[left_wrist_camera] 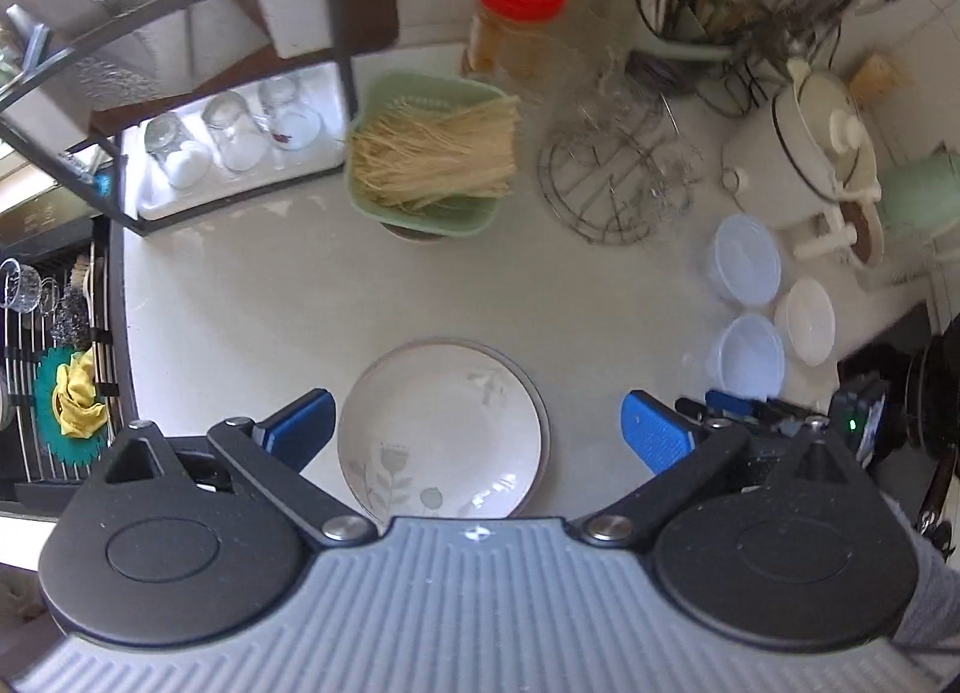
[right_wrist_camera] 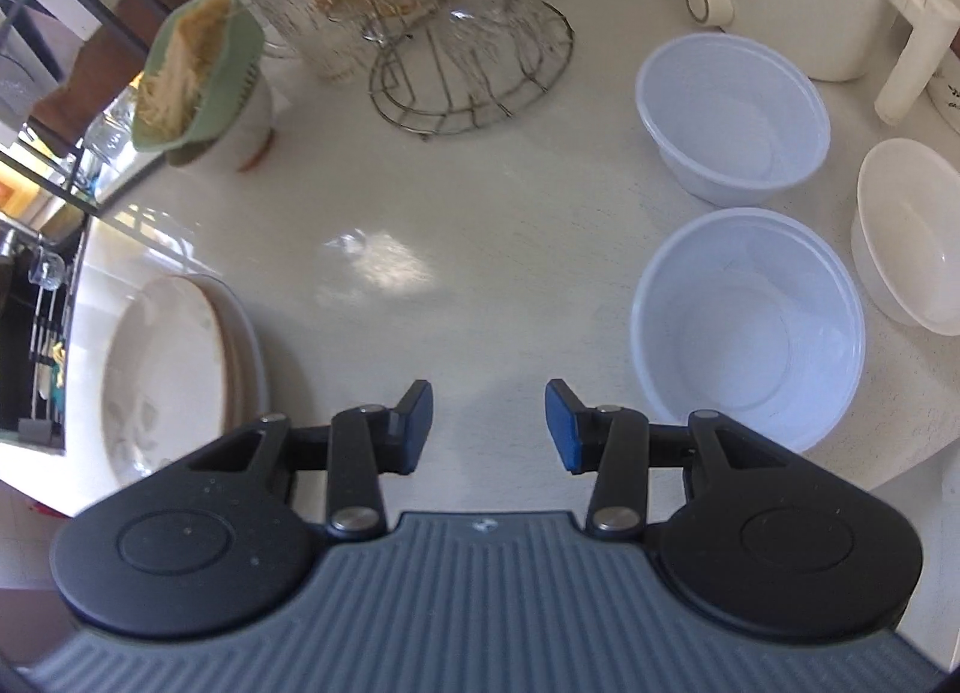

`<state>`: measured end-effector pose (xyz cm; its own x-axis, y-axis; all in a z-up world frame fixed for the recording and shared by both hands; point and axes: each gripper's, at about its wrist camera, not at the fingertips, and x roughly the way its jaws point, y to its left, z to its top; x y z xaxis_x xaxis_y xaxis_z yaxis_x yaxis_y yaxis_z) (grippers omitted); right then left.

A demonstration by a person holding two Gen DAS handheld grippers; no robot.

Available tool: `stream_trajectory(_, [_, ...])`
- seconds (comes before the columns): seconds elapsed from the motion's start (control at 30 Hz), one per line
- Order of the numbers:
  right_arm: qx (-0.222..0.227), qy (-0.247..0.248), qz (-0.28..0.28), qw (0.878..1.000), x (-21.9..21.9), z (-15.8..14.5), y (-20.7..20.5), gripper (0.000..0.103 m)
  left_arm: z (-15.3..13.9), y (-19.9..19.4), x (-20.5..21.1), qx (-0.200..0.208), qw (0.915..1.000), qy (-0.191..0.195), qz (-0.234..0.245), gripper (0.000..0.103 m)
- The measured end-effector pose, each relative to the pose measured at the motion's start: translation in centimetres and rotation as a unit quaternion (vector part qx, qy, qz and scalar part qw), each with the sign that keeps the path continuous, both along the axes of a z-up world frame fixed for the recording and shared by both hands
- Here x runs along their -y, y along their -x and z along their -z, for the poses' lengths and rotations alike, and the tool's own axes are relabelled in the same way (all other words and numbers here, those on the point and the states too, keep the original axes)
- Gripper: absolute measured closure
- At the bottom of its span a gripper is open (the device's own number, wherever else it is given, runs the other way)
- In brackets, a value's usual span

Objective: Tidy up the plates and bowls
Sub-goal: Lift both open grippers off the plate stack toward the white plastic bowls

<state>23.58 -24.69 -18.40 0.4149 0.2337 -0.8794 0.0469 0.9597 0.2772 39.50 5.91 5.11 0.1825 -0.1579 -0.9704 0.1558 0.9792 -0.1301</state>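
A stack of white plates [left_wrist_camera: 444,429] with grey flower prints lies on the pale counter [left_wrist_camera: 270,303], directly below my left gripper [left_wrist_camera: 477,423]. That gripper hangs above the stack, open wide, its blue pads [left_wrist_camera: 300,429] clear of the rim on both sides. In the right wrist view the same plates [right_wrist_camera: 168,369] sit at the left counter edge. My right gripper [right_wrist_camera: 489,417] is open over bare counter with nothing between its fingers. Right of it stand two translucent plastic bowls [right_wrist_camera: 747,327] [right_wrist_camera: 732,117] and a white bowl [right_wrist_camera: 906,231].
At the back stand a green basket of noodles [left_wrist_camera: 429,153], a wire rack [left_wrist_camera: 612,177], a red-lidded jar [left_wrist_camera: 519,15] and a white pot [left_wrist_camera: 804,153]. A black shelf with glasses [left_wrist_camera: 234,135] stands at the left. A sink rack [left_wrist_camera: 60,363] lies beyond the counter's left edge.
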Motion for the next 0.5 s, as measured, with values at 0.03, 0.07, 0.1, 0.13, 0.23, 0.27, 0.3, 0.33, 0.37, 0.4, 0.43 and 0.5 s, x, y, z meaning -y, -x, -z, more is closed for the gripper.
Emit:
stream_trajectory(0.03, [-0.003,0.001,0.001,1.0,0.4,0.4,-0.1,0.059,0.3,-0.3,0.3,-0.009,1.0,0.002,0.002,0.0])
stream_trajectory(0.07, [-0.008,0.002,0.006,1.0,0.8,0.8,-0.2,0.059,0.6,-0.5,0.7,-0.014,0.9999,0.0,0.001,0.0])
stream_trajectory(0.1, [-0.011,0.0,0.01,1.0,1.2,1.1,-0.2,0.059,0.8,-0.6,1.3,-0.017,0.9999,-0.002,0.004,0.0])
stream_trajectory(0.13, [-0.012,-0.002,0.012,1.0,1.6,1.3,-0.2,0.059,1.0,-0.7,1.8,-0.02,0.9997,-0.005,0.009,0.0])
stream_trajectory(0.23, [-0.013,-0.004,0.014,1.0,2.4,1.7,-0.3,0.059,1.5,-0.8,3.3,-0.009,0.9998,-0.005,0.014,0.0])
stream_trajectory(0.27, [-0.014,-0.006,0.015,1.0,2.6,1.8,-0.2,0.059,1.5,-0.8,3.8,-0.008,0.9998,-0.005,0.015,0.0])
stream_trajectory(0.3, [-0.013,-0.012,0.017,1.0,2.8,1.9,-0.2,0.059,1.7,-0.9,4.4,-0.009,0.9998,-0.006,0.019,0.0])
stream_trajectory(0.33, [-0.013,-0.02,0.02,1.0,3.1,2.0,-0.1,0.059,1.8,-1.0,5.0,-0.006,0.9997,-0.009,0.02,0.0])
stream_trajectory(0.37, [-0.014,-0.025,0.021,0.999,3.1,2.2,-0.2,0.059,2.0,-1.0,5.7,-0.007,0.9994,-0.021,0.026,0.0])
stream_trajectory(0.4, [-0.014,-0.027,0.021,0.999,3.2,2.5,-0.2,0.059,2.1,-1.3,6.5,-0.006,0.999,-0.028,0.034,0.0])
stream_trajectory(0.43, [-0.017,-0.027,0.022,0.999,3.3,2.9,-0.4,0.059,2.0,-1.4,7.0,-0.004,0.9988,-0.035,0.035,0.0])
stream_trajectory(0.5, [-0.025,-0.033,0.033,0.999,3.4,3.5,-0.7,0.06,1.9,-1.5,7.8,-0.011,0.9986,-0.04,0.033,0.0])
